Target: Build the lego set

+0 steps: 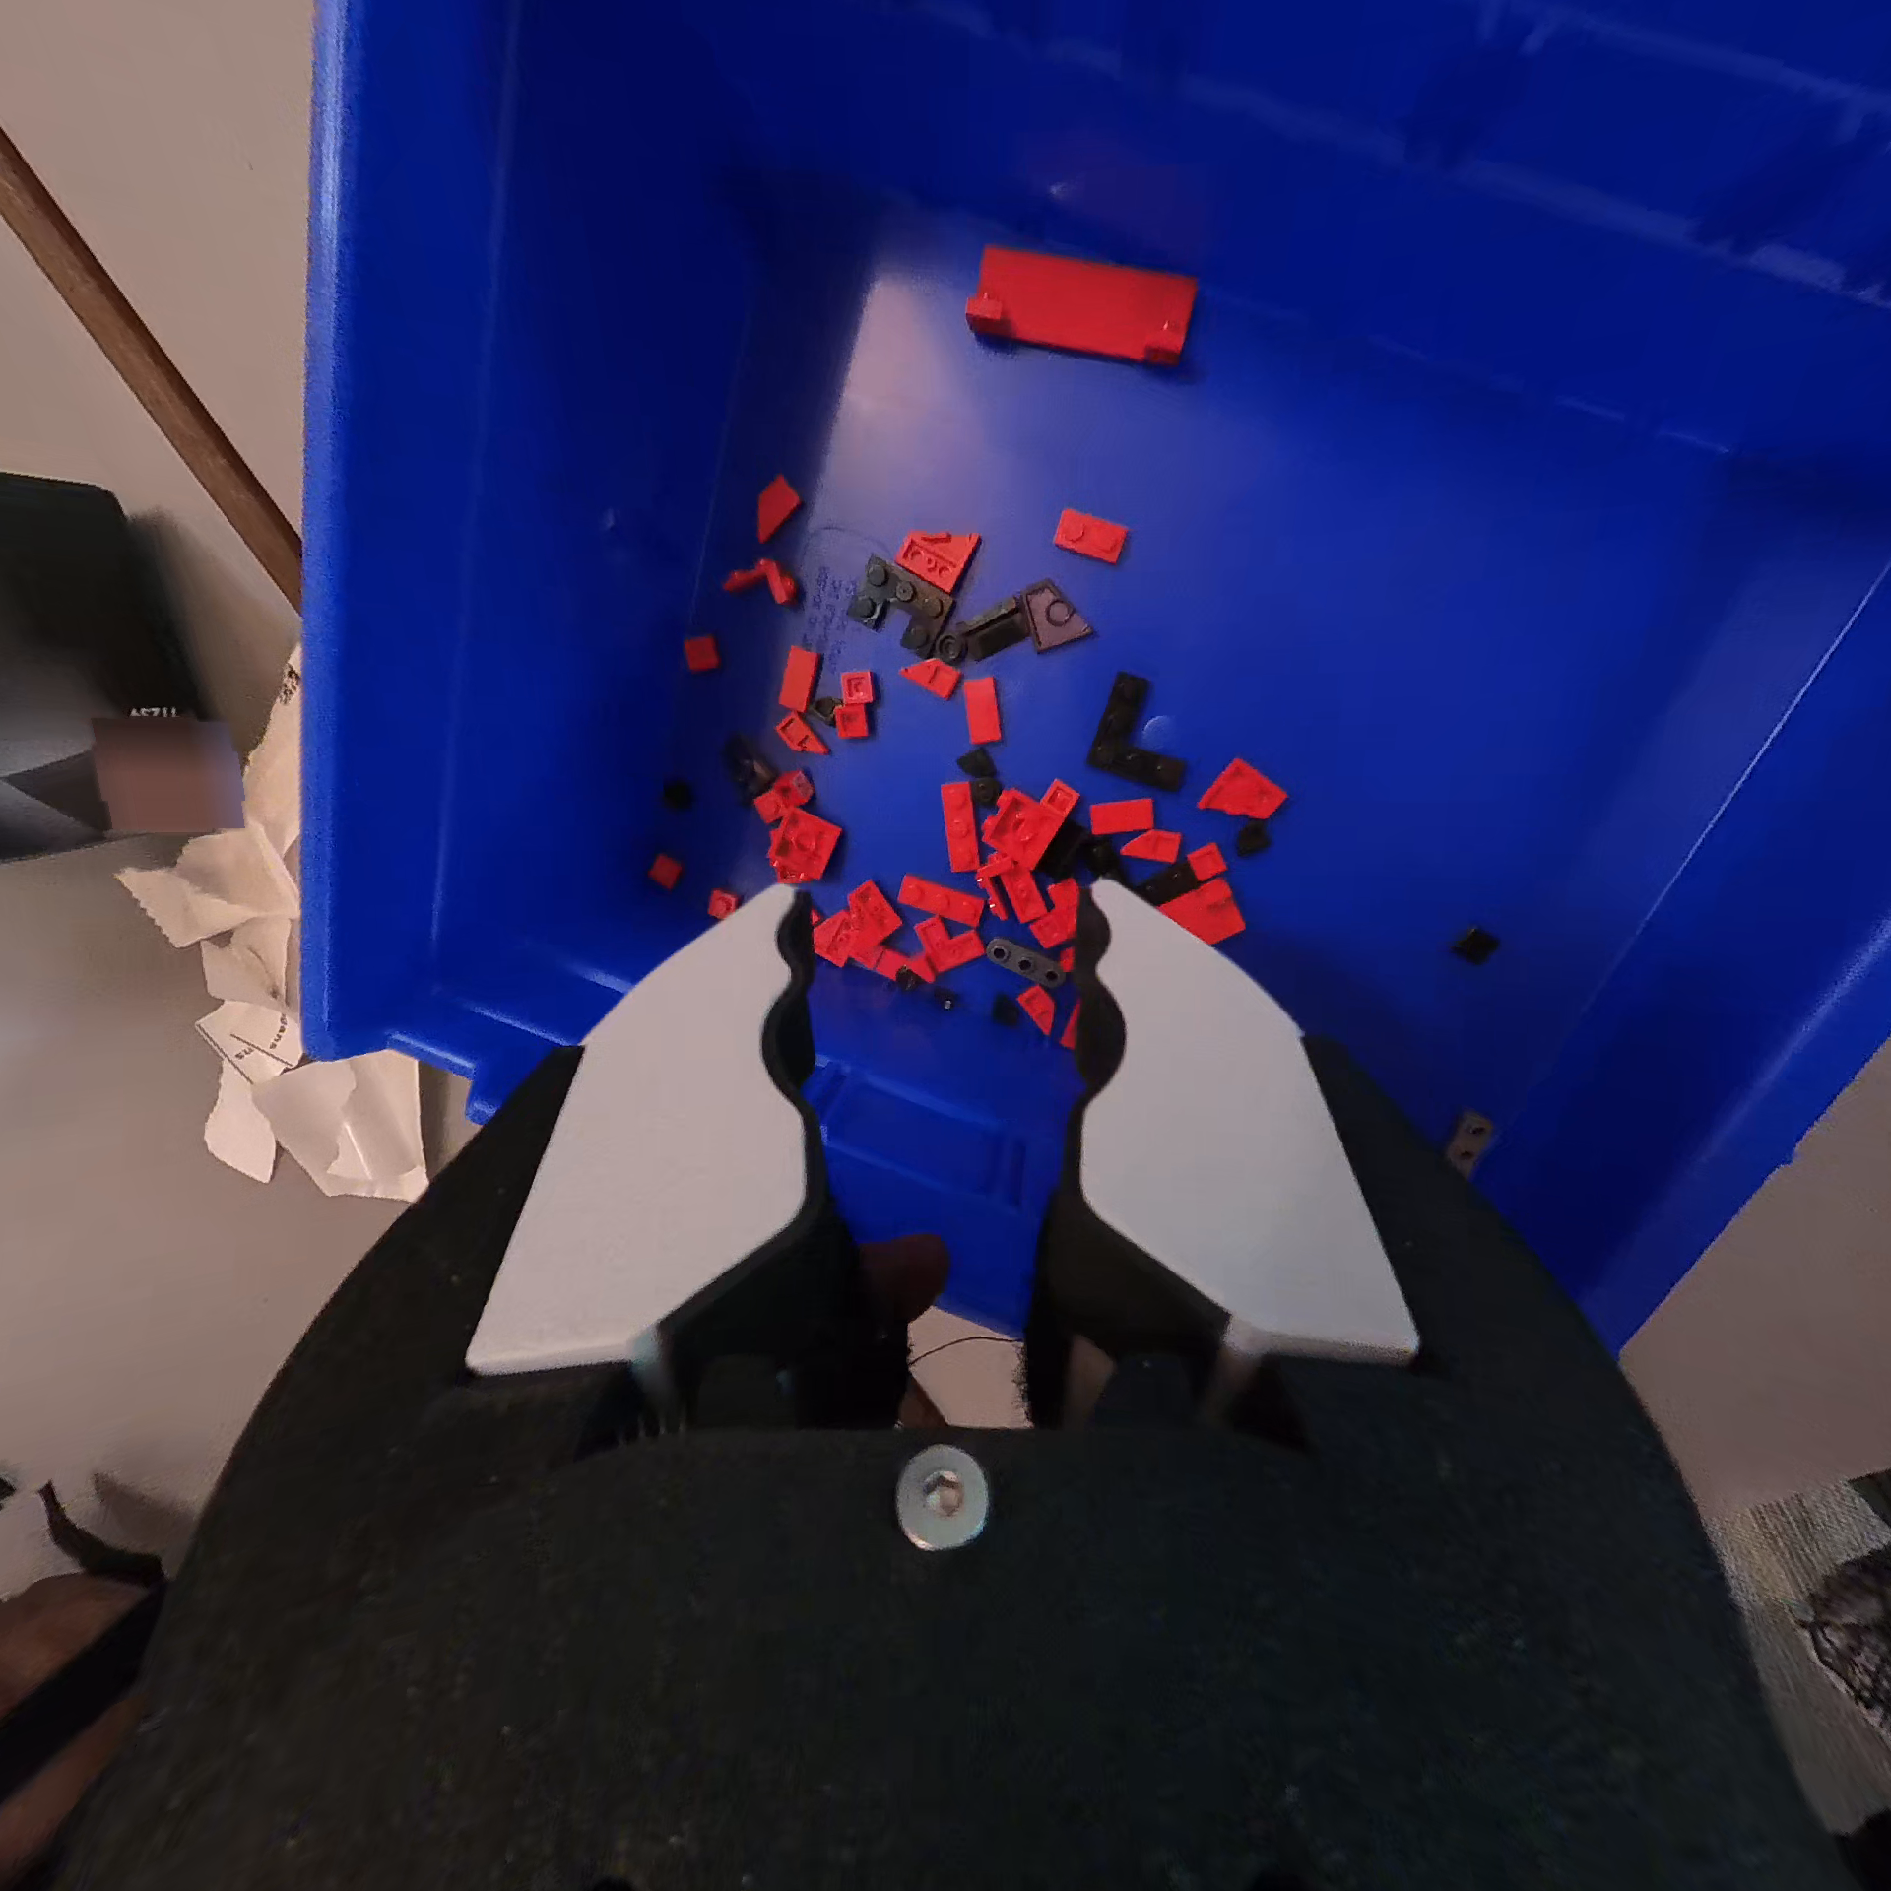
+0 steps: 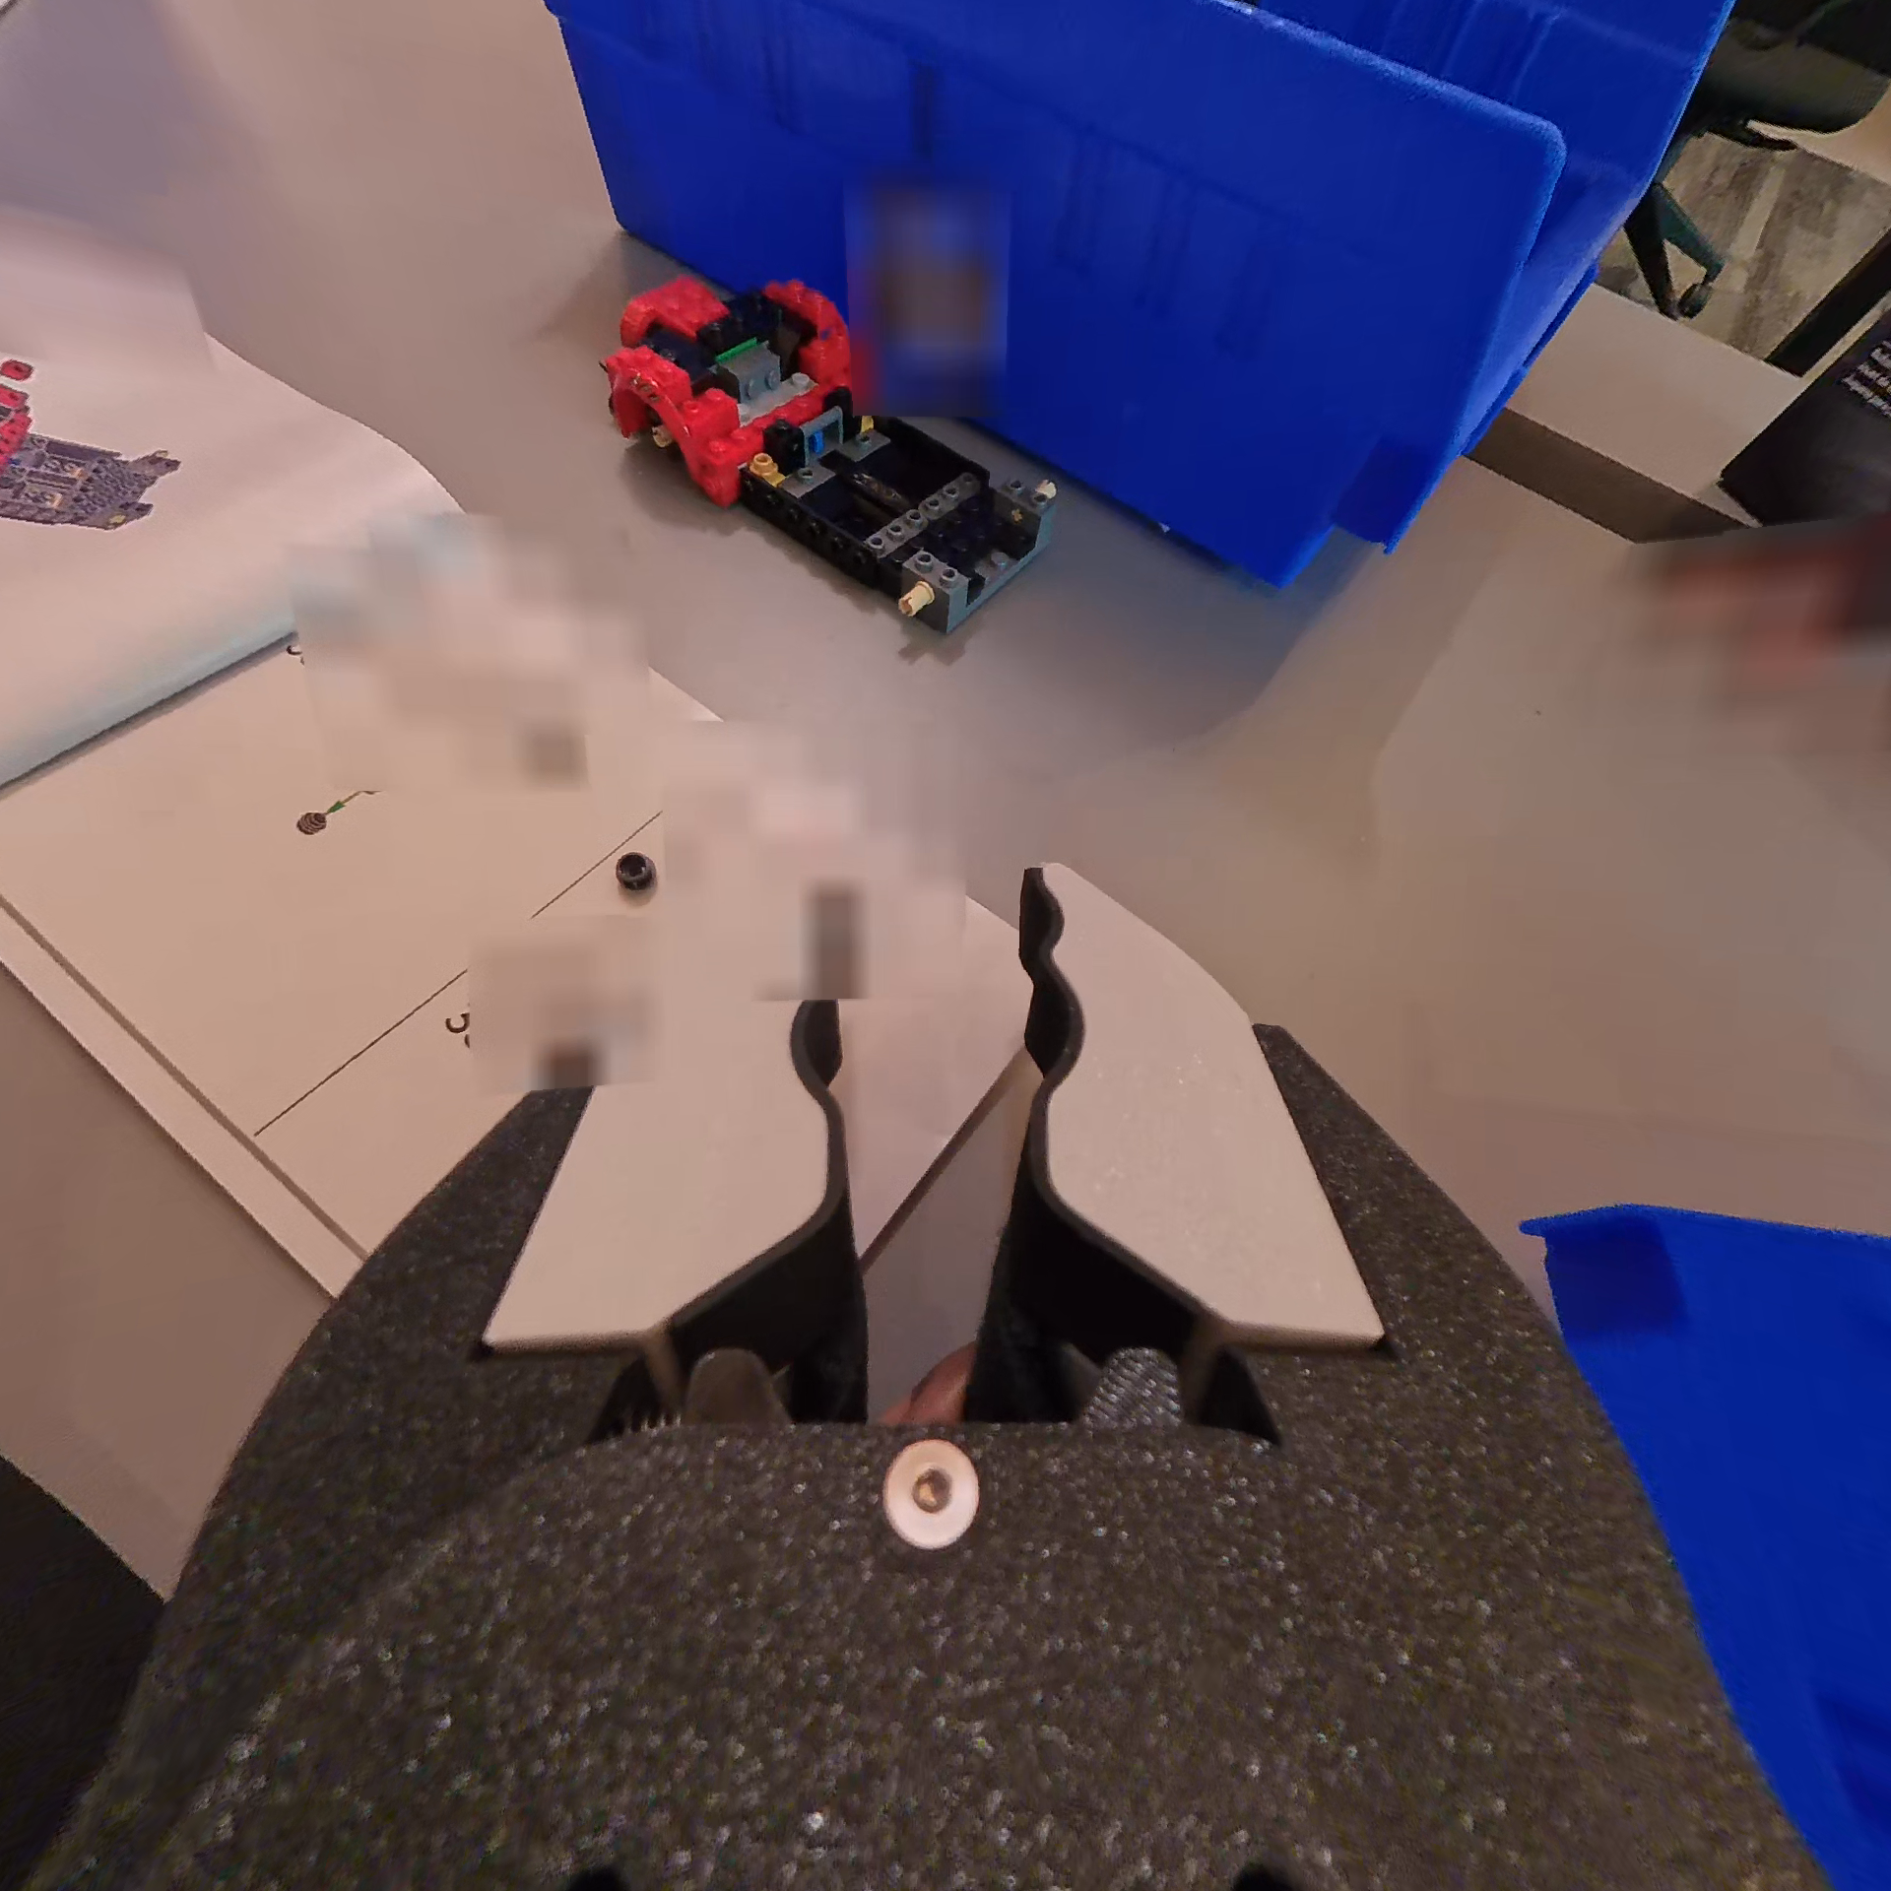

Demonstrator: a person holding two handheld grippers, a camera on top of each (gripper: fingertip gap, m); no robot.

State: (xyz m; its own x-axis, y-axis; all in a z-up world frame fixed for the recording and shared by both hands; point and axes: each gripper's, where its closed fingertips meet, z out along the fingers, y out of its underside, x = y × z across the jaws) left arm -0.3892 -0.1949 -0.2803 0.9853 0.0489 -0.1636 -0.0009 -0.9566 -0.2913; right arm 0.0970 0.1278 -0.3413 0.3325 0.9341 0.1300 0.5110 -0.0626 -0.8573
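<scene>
Left gripper [image 1: 936, 926]: wide apart, empty, over loose bricks [image 1: 982, 819] in glossy blue bin [image 1: 532, 573].
Right gripper [image 2: 926, 941]: apart; left tip blurred, apparently empty.
Car [image 2: 819, 440]: studded, on table [image 2: 1279, 737]; red end far-left.

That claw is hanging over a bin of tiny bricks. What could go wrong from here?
The left gripper is open over a heap of small red and black bricks in the blue bin. They overlap, so closing could grab several or flick one away. The half-built car sits unheld on the table, so pressing parts on might push it.
</scene>
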